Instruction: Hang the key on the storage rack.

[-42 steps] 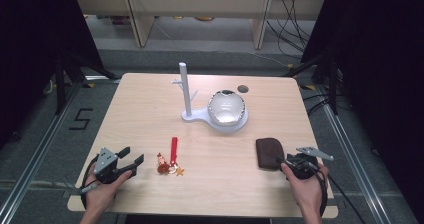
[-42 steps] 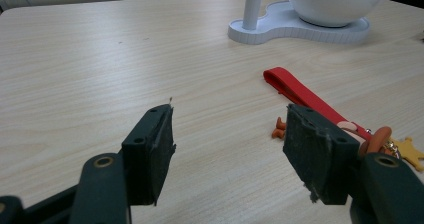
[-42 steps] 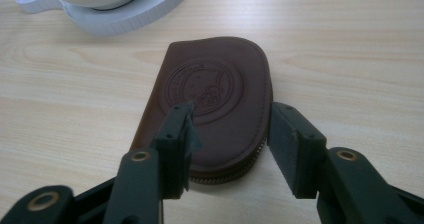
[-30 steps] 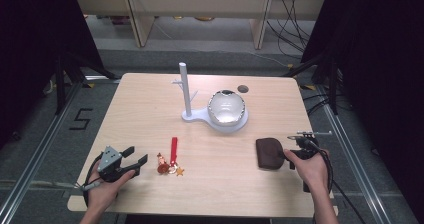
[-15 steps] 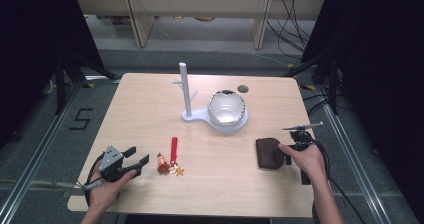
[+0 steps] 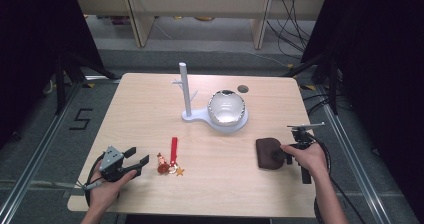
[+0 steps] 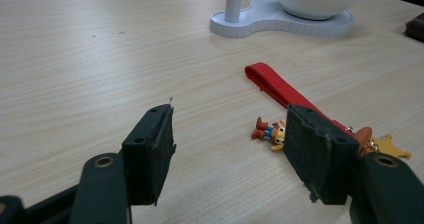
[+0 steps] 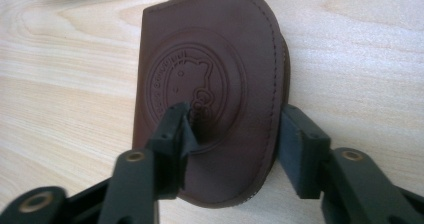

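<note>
R gripper [image 8: 227,134] moved onto pouch [image 8: 210,84], closing

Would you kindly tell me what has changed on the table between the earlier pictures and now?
The right gripper has swung from the table's near right corner up to the brown leather pouch; its jaws have just been closing, one pad on top of the pouch, one at its edge. The left gripper, the red-strapped keychain, the white stand and the pouch kept their places.
</note>
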### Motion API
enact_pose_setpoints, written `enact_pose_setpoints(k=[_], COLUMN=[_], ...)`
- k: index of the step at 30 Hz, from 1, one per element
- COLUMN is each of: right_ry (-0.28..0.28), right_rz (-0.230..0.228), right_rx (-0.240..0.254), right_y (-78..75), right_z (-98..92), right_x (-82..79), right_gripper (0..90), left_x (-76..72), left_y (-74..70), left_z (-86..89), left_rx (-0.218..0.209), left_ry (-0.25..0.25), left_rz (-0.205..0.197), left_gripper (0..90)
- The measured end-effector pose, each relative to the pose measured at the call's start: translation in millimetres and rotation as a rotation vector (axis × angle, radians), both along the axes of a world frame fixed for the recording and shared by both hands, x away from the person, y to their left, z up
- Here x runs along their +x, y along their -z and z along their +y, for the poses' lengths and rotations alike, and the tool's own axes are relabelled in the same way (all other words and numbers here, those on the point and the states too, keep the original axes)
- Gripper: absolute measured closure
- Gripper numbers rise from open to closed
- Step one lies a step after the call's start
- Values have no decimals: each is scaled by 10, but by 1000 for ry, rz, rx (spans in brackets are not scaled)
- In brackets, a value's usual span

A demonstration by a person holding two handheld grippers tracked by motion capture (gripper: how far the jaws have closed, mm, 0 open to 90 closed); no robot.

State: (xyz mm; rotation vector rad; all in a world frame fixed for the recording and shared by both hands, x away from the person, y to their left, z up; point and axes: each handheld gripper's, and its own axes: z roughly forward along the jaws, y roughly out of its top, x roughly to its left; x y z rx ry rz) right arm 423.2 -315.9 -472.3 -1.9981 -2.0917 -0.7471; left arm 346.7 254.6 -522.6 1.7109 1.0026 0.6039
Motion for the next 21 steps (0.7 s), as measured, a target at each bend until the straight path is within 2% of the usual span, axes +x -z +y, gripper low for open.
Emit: enact_pose_setpoints(k=[2, 3, 4, 5, 6, 7, 8, 9, 10, 12, 13, 15, 16, 17, 18, 19, 20, 21], right_ry=[5, 45, 26, 26, -5, -5, -24, -3, 16, -111, -147, -150, -193, -193, -250, -250, -257, -271], right_rz=[4, -3, -62, -62, -79, -79, -98, -75, -90, -163, -203, -198, -237, -237, -277, -277, -287, -313], right_rx=[-14, -3, -23, -23, -59, -59, -62, -55, -54, -119, -125, -140, -157, -157, -193, -193, -213, -229], right_y=[-17, -27, -36, -36, -81, -81, -97, -147, -180, -221, -247, -331, -407, -407, -478, -478, -515, -555], right_z=[14, 55, 67, 67, 77, 77, 88, 133, 179, 157, 184, 278, 354, 354, 419, 419, 459, 488], right_x=[-2, -1, -4, -4, -2, -2, 0, -17, -29, -12, -17, -38, -73, -73, -116, -116, -137, -157], right_gripper=[549, 585, 644, 644, 689, 689, 715, 738, 756, 783, 796, 821, 841, 841, 852, 852, 855, 856], left_x=[-1, 0, -1, -1, -1, 0, -1, 3, 21, 19, 18, 17, 15, 15, -6, -4, -6, -7], left_y=[0, 1, 0, 0, 0, 0, 0, 0, 7, 7, 7, 8, 8, 8, 2, 1, 1, 1], left_z=[0, 1, 1, 1, 2, 4, 6, 8, 10, 12, 13, 15, 17, 19, 19, 25, 25, 26], left_rx=[2, 2, 1, 1, 2, 2, 2, 2, -3, -4, -3, -8, -8, -8, -6, -2, -3, -5], left_ry=[-1, 0, -2, -2, -3, -3, -4, -1, 13, 11, 10, 8, 5, 5, -14, -11, -14, -15], left_rz=[2, 0, 2, 2, 3, 3, 4, 2, -14, -13, -13, -12, -11, -11, 8, 5, 7, 7], left_gripper=[360, 360, 360, 360, 360, 360, 360, 360, 361, 361, 361, 361, 361, 361, 361, 361, 361, 361])
